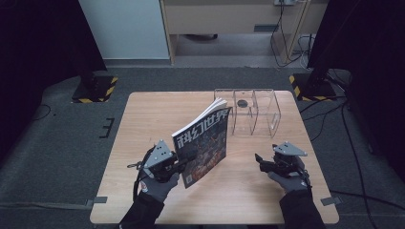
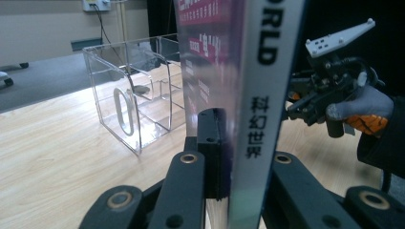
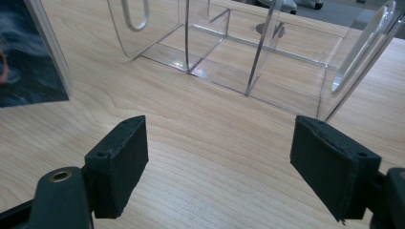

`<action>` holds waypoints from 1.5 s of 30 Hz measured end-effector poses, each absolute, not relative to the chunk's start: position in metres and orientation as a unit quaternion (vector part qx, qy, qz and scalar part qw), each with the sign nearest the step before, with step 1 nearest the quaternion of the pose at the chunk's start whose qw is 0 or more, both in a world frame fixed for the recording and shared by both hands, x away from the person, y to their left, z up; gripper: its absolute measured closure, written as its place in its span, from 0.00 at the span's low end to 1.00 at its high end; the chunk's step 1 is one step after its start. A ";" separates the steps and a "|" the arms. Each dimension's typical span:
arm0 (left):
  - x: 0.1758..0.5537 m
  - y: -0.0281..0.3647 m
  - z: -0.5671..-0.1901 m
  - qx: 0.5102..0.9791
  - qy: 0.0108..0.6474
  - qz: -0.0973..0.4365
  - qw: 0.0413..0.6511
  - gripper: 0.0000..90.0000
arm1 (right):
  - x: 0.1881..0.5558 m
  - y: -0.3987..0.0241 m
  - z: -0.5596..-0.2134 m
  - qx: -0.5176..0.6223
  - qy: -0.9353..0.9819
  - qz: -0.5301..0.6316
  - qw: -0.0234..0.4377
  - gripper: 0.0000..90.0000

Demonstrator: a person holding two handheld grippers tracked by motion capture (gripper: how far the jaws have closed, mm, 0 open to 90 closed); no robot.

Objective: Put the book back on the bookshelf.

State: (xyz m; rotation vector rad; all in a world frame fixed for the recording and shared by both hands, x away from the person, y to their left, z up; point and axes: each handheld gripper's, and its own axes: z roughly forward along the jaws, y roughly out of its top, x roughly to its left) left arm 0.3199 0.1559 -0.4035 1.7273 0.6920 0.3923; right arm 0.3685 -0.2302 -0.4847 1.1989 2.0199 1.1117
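My left claw (image 1: 184, 160) is clamped on the magazine (image 1: 203, 143), near its lower edge by the spine. In the left gripper view the white spine (image 2: 260, 109) stands upright between my two black jaws, pressed from both sides. The magazine is lifted and stands tilted, with its cover turned toward me and its top leaning away from my left claw, toward the clear holder (image 1: 253, 112). Whether its bottom corner touches the surface (image 1: 143, 119) or hangs just above it, I cannot tell.

My right claw (image 1: 260, 160) is apart and holds nothing. In the right gripper view the two pads (image 3: 119, 162) stand wide with only bare wood between them, and the clear holder (image 3: 248, 57) is just ahead of them. The magazine is off to the left of this claw, well apart from it.

I judge that the picking up is done: the magazine is in one firm grip. What is left is the main part. The holder has upright dividers and its slots look free, except for a small dark round thing (image 1: 242, 103) which I cannot identify. The magazine must travel forward from my left claw, go down into one slot, and then be released. The free claw can help to steady it.
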 end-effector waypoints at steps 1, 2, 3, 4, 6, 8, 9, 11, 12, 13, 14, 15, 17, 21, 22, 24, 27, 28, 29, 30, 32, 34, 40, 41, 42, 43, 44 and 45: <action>0.320 0.156 -0.403 0.739 0.296 0.168 0.581 0.92 | 0.368 -0.230 -0.485 0.444 0.749 0.412 0.268 0.22; 0.321 0.155 -0.401 0.738 0.297 0.170 0.581 0.92 | 0.368 -0.230 -0.486 0.446 0.748 0.411 0.269 0.22; 0.322 0.155 -0.399 0.736 0.299 0.171 0.583 0.92 | 0.368 -0.231 -0.487 0.447 0.748 0.409 0.268 0.22; 0.324 0.154 -0.398 0.734 0.300 0.171 0.584 0.92 | 0.368 -0.231 -0.488 0.448 0.749 0.407 0.268 0.22; 0.326 0.153 -0.395 0.729 0.303 0.170 0.589 0.92 | 0.368 -0.233 -0.489 0.450 0.750 0.404 0.267 0.22; 0.328 0.152 -0.392 0.726 0.305 0.173 0.591 0.92 | 0.368 -0.234 -0.491 0.452 0.751 0.401 0.267 0.22; 0.328 0.152 -0.392 0.726 0.305 0.173 0.591 0.92 | 0.368 -0.234 -0.491 0.452 0.751 0.401 0.267 0.22; 0.332 0.150 -0.388 0.722 0.306 0.177 0.594 0.92 | 0.367 -0.236 -0.493 0.454 0.752 0.397 0.266 0.22; 0.332 0.150 -0.388 0.722 0.306 0.177 0.594 0.92 | 0.366 -0.236 -0.494 0.454 0.754 0.394 0.265 0.21; 0.333 0.149 -0.386 0.721 0.307 0.179 0.595 0.92 | 0.366 -0.236 -0.494 0.454 0.754 0.394 0.265 0.21; 0.334 0.149 -0.385 0.720 0.307 0.182 0.595 0.92 | 0.366 -0.236 -0.495 0.453 0.756 0.392 0.264 0.21; 0.336 0.148 -0.383 0.718 0.308 0.183 0.596 0.92 | 0.366 -0.237 -0.496 0.453 0.757 0.390 0.263 0.21; 0.338 0.146 -0.380 0.713 0.311 0.187 0.599 0.92 | 0.365 -0.237 -0.498 0.451 0.761 0.385 0.262 0.20; 0.344 0.139 -0.370 0.704 0.318 0.197 0.603 0.92 | 0.365 -0.238 -0.502 0.451 0.767 0.375 0.258 0.20; 0.346 0.138 -0.368 0.702 0.321 0.200 0.603 0.92 | 0.365 -0.238 -0.502 0.451 0.768 0.375 0.258 0.20; 0.348 0.136 -0.366 0.699 0.324 0.203 0.604 0.92 | 0.365 -0.238 -0.503 0.454 0.766 0.376 0.257 0.20; 0.353 0.131 -0.361 0.693 0.331 0.206 0.607 0.92 | 0.366 -0.239 -0.503 0.453 0.767 0.375 0.258 0.20; 0.354 0.130 -0.359 0.690 0.334 0.207 0.608 0.92 | 0.366 -0.239 -0.503 0.453 0.767 0.375 0.257 0.20; 0.356 0.129 -0.358 0.688 0.335 0.209 0.609 0.92 | 0.367 -0.239 -0.503 0.453 0.767 0.375 0.258 0.20; 0.358 0.127 -0.357 0.685 0.338 0.210 0.610 0.92 | 0.367 -0.239 -0.503 0.453 0.768 0.374 0.257 0.20; 0.362 0.124 -0.354 0.683 0.339 0.217 0.609 0.92 | 0.367 -0.240 -0.503 0.452 0.767 0.374 0.258 0.20; 0.364 0.122 -0.351 0.682 0.341 0.223 0.607 0.92 | 0.368 -0.240 -0.504 0.453 0.768 0.372 0.257 0.20; 0.373 0.117 -0.344 0.673 0.351 0.229 0.609 0.92 | 0.369 -0.241 -0.506 0.455 0.770 0.366 0.257 0.19; 0.375 0.116 -0.343 0.670 0.354 0.229 0.612 0.92 | 0.369 -0.241 -0.506 0.454 0.771 0.366 0.257 0.19; 0.377 0.115 -0.342 0.667 0.357 0.229 0.612 0.92 | 0.370 -0.240 -0.506 0.455 0.770 0.366 0.257 0.19; 0.379 0.115 -0.341 0.666 0.359 0.230 0.612 0.92 | 0.370 -0.240 -0.507 0.455 0.771 0.364 0.257 0.19; 0.381 0.114 -0.340 0.664 0.361 0.232 0.613 0.92 | 0.370 -0.240 -0.507 0.455 0.771 0.364 0.257 0.19; 0.384 0.112 -0.338 0.660 0.366 0.234 0.613 0.92 | 0.370 -0.239 -0.508 0.454 0.773 0.361 0.256 0.19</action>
